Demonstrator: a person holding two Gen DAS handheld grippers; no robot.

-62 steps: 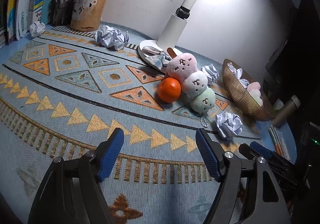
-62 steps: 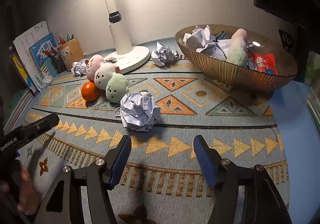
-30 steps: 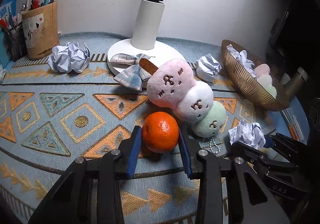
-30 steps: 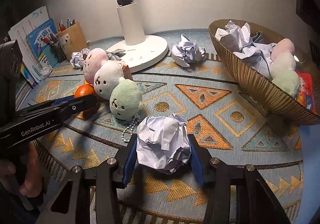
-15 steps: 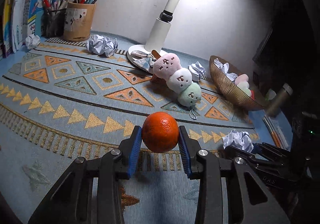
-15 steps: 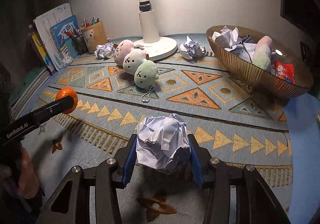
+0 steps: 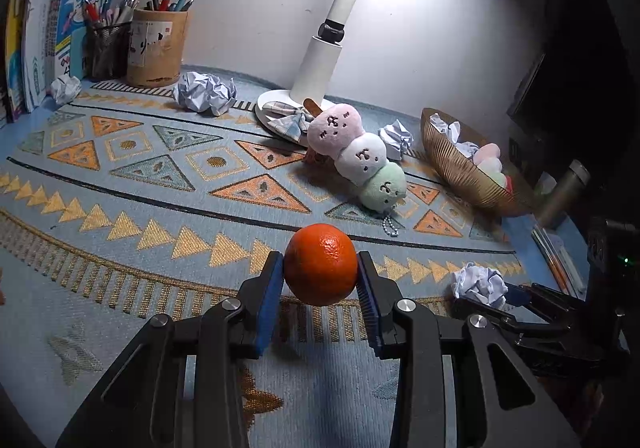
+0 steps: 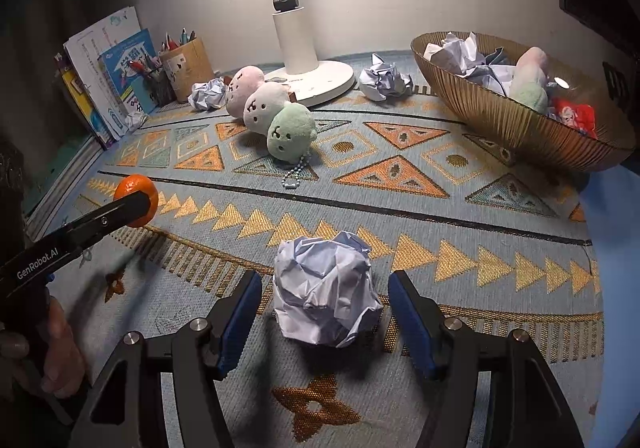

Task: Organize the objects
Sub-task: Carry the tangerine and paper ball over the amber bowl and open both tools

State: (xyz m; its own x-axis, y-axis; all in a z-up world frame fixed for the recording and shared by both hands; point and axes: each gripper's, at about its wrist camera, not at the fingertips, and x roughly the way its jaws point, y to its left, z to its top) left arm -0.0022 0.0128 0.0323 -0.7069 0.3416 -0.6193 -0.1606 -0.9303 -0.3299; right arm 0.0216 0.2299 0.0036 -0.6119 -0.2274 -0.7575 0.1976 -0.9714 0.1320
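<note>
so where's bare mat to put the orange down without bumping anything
Widest free patch: the mat left of the orange, running from the triangle rows up toward the pen cups. Also free: the stretch between the plush and the bowl. Crowded: around the lamp base, with paper balls and plush, and by the right tongs, opening around a paper ball.

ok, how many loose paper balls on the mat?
4 paper balls: one between right gripper's opening fingers; one beside lamp base; one by pen cup; small one by books. More may hide.

Orange tangerine (image 7: 320, 264); blue, orange-triangled cloth (image 7: 160, 167); seemingly white paper ball (image 8: 326, 294).
</note>
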